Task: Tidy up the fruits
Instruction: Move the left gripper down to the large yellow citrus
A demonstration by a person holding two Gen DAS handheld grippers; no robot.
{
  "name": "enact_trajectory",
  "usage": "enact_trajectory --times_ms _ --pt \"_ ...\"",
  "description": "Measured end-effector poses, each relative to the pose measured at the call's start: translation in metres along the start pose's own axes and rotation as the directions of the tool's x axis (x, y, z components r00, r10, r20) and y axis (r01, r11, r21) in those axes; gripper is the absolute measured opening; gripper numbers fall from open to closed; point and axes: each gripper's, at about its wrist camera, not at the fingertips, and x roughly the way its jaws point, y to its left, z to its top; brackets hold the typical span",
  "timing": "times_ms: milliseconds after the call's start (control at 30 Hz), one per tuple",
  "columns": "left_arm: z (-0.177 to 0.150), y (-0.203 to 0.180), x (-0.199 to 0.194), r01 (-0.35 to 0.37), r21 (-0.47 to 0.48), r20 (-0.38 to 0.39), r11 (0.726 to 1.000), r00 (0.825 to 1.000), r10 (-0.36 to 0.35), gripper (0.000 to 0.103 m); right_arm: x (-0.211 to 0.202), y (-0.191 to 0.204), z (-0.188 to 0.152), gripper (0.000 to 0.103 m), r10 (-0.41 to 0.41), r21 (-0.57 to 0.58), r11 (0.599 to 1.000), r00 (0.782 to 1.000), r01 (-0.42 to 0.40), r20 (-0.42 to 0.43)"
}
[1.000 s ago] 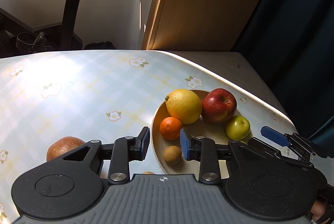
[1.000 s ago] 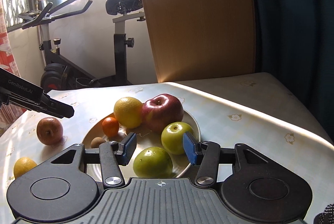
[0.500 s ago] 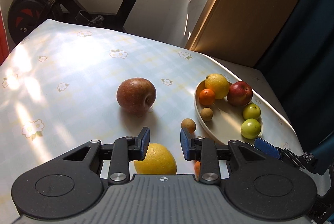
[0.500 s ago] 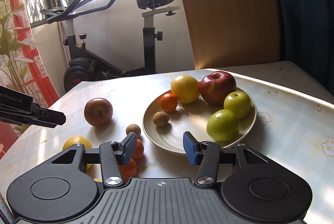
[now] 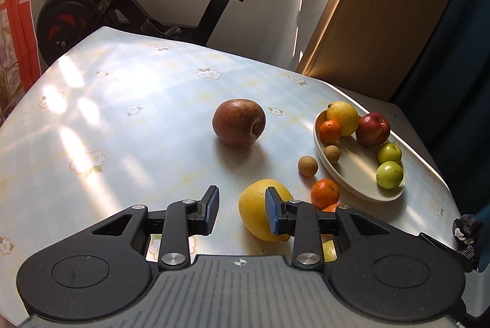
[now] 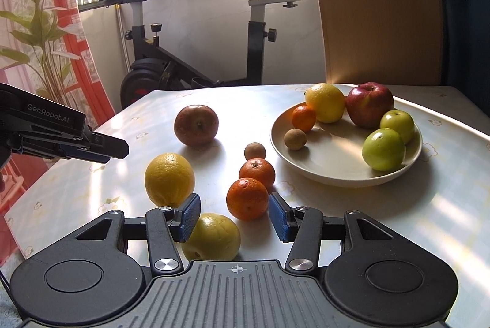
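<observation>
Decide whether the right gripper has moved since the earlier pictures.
Yes. The right gripper has backed away from the plate, which now sits farther off, upper right.

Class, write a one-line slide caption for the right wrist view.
Open right gripper hovers over loose citrus beside a plate of fruit; left gripper waits nearby.
</observation>
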Motion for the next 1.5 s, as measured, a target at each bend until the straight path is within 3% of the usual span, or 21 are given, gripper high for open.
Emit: enact_trajectory --times_ms 267,367,600,767,900,1100,1333,1500 --pt "-0.001 0.003 0.000 0.026 -0.016 -0.007 1.000 1.000 -0.026 0.035 0.002 0.001 0.004 0.046 0.004 -0.014 1.000 1.000 -0.004 -0.007" --pt "0.011 0.008 -0.005 0.034 -0.016 0.014 0.999 0.999 -0.034 0.035 0.007 0.002 0.011 0.046 0.013 -0.033 0.999 1.000 -0.014 -0.017" --pt "0.042 0.029 -0.029 -0.048 0.028 0.099 0.998 0.994 0.045 0.035 0.021 0.019 0.023 0.046 0.037 -0.111 0.993 0.998 -0.042 -0.049" --pt "0.064 0.042 -0.036 -0.024 0.011 0.127 1.000 0.992 0.022 0.035 0.037 0.037 0.036 0.046 0.065 -0.172 0.982 0.994 -0.078 -0.083" --pt "0.064 0.038 -0.019 0.044 0.015 0.097 0.999 0.994 -0.045 0.035 0.046 0.048 0.038 0.046 0.081 -0.197 0.975 0.989 -0.105 -0.126" --pt "0.045 0.023 0.031 0.171 0.011 -0.020 0.985 0.985 -0.171 0.035 0.056 0.063 0.026 0.046 0.060 -0.260 0.960 0.981 -0.108 -0.185" --pt "0.036 0.016 0.069 0.241 -0.045 -0.095 0.970 0.965 -0.244 0.034 0.063 0.059 0.025 0.046 0.041 -0.257 0.962 0.979 -0.093 -0.200" --pt "0.033 0.015 0.079 0.239 -0.043 -0.115 0.970 0.963 -0.242 0.034 0.063 0.057 0.024 0.046 0.052 -0.254 0.962 0.978 -0.103 -0.203"
